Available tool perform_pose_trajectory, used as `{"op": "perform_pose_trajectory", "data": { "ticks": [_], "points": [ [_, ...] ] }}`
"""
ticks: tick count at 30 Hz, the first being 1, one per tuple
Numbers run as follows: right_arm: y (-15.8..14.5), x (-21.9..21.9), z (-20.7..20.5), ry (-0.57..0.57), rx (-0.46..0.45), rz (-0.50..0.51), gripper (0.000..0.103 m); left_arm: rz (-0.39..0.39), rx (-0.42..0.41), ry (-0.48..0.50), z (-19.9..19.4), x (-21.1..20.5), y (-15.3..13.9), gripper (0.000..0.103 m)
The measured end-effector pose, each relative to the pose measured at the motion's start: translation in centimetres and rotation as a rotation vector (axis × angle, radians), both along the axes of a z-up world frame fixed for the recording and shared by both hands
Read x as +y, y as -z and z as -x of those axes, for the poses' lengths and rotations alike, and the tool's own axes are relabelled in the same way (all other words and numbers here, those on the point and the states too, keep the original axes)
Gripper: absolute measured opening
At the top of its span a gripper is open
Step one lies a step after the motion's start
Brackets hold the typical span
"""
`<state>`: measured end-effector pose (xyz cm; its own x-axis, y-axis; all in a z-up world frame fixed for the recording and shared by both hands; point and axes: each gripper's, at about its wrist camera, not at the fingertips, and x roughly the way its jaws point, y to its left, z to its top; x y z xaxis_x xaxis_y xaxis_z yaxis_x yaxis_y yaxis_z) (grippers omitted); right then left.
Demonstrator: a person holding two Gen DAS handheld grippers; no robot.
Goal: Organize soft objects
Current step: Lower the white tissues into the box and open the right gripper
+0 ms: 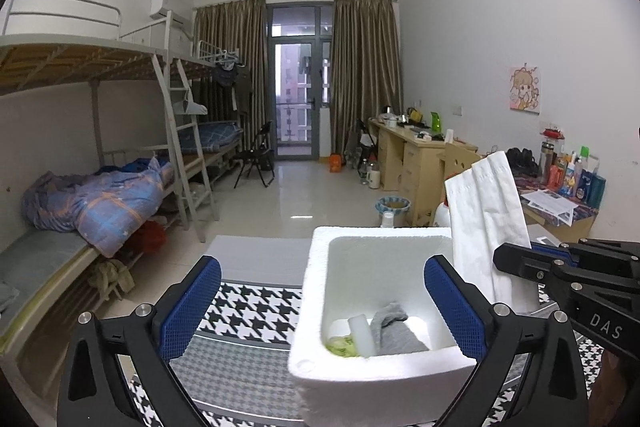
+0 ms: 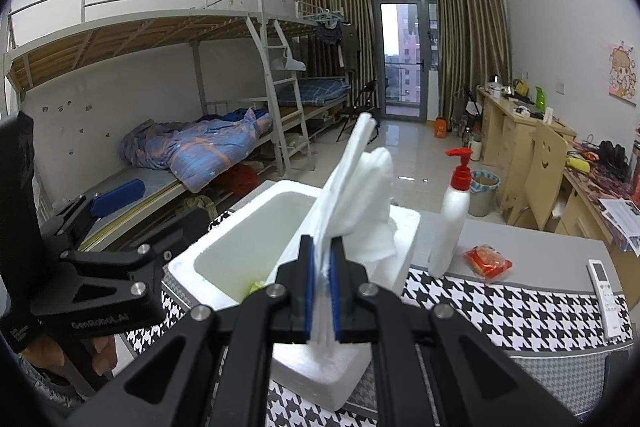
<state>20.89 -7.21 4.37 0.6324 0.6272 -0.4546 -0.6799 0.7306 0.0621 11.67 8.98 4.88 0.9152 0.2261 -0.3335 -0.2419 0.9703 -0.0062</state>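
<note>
The left gripper (image 1: 322, 303) stands with its blue-padded jaws spread wide and nothing between them, poised at the near rim of the white foam box (image 1: 316, 307). Inside the box, at about 6 o'clock of its floor, lie a grey sock (image 1: 394, 331), a small white roll (image 1: 362, 335) and something pale green (image 1: 340, 345). The right gripper (image 2: 321, 291) is clamped tight on a folded white cloth (image 2: 352, 187), which rises toward 12 o'clock above the box's right rim.

Both views are taken from the grippers, close above the foam box (image 1: 384, 307) (image 2: 248, 239), facing the balcony door (image 1: 298, 95) (image 2: 400, 55). The left view is set left of the box, the right view right. Box and bunk beds (image 1: 100, 131) (image 2: 180, 87) are shared.
</note>
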Motion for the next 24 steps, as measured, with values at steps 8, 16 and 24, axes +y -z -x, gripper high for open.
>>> {"op": "perform_pose_trajectory", "data": {
  "ticks": [8,16,24],
  "points": [
    [0.3,1.0,-0.5,-0.017,0.019,0.01,0.01,0.01,0.0,-0.033,0.8,1.0,0.4,0.102],
    [1.2,2.4,-1.2,-0.029,0.05,0.036,0.01,0.03,-0.003,-0.058,1.4,1.9,0.9,0.102],
    [1.9,3.7,-1.2,-0.046,0.067,0.07,0.027,0.035,0.011,-0.079,1.5,2.5,1.4,0.102]
  ]
}}
